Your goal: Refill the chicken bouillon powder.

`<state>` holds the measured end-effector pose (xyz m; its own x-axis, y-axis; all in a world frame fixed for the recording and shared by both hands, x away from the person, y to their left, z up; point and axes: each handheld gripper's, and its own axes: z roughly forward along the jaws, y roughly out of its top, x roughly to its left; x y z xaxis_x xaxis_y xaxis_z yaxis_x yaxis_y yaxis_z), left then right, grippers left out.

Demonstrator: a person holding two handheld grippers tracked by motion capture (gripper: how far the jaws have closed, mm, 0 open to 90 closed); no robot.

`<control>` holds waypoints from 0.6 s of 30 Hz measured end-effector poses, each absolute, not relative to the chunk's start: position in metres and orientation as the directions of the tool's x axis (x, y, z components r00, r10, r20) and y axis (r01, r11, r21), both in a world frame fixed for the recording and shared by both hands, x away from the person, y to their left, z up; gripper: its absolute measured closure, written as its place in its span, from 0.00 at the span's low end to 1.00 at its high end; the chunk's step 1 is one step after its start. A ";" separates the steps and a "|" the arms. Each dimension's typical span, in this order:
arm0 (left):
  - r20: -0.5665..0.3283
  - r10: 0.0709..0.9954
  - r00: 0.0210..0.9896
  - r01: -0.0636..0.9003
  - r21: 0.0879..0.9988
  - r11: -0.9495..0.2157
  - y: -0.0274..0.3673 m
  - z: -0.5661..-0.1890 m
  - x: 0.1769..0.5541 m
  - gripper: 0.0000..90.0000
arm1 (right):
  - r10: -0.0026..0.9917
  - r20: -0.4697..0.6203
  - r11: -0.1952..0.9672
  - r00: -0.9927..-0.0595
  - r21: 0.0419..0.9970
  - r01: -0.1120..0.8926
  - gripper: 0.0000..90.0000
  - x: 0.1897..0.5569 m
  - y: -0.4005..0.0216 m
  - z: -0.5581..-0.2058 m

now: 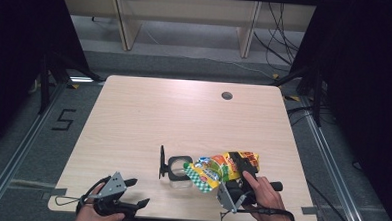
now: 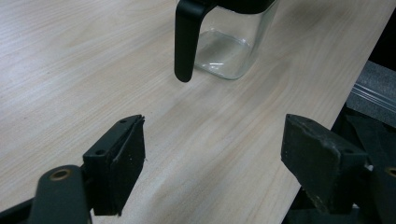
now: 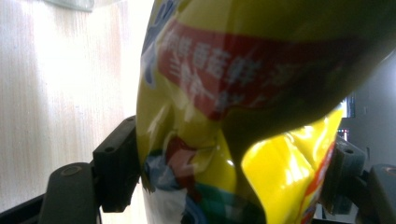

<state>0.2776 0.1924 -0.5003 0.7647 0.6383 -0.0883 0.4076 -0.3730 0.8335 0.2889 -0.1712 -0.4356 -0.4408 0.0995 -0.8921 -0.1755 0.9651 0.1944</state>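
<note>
A yellow snack bag (image 1: 221, 169) hangs tilted over the table, its green checkered end pointing at a clear glass jar (image 1: 179, 171). The jar has a black rim and a black handle (image 1: 161, 162) and looks empty. My right gripper (image 1: 241, 173) is shut on the bag. In the right gripper view the bag (image 3: 224, 93) bulges between both pads of the right gripper (image 3: 233, 172). My left gripper (image 1: 138, 192) stands open near the front left edge, holding nothing. In the left gripper view the jar (image 2: 229, 46) stands a little beyond the open left gripper (image 2: 212, 154).
The pale wooden table (image 1: 159, 114) has a small round hole (image 1: 227, 96) at the back right. Beyond the far edge stand wooden furniture legs (image 1: 123, 22) and loose cables (image 1: 282, 34) on the floor. The table's front edge lies close under both hands.
</note>
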 end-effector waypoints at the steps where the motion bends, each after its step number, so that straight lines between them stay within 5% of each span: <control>1: -0.095 0.636 0.766 0.406 0.839 -0.363 0.192 -0.500 0.277 0.24 | 0.069 -0.902 0.966 -0.427 0.168 -0.199 0.27 0.290 -0.171 -0.433; 18: -0.084 0.644 0.761 0.420 0.820 -0.389 0.193 -0.499 0.277 0.24 | -0.195 -0.931 0.961 -0.307 -0.119 -0.249 0.28 0.288 -0.155 -0.435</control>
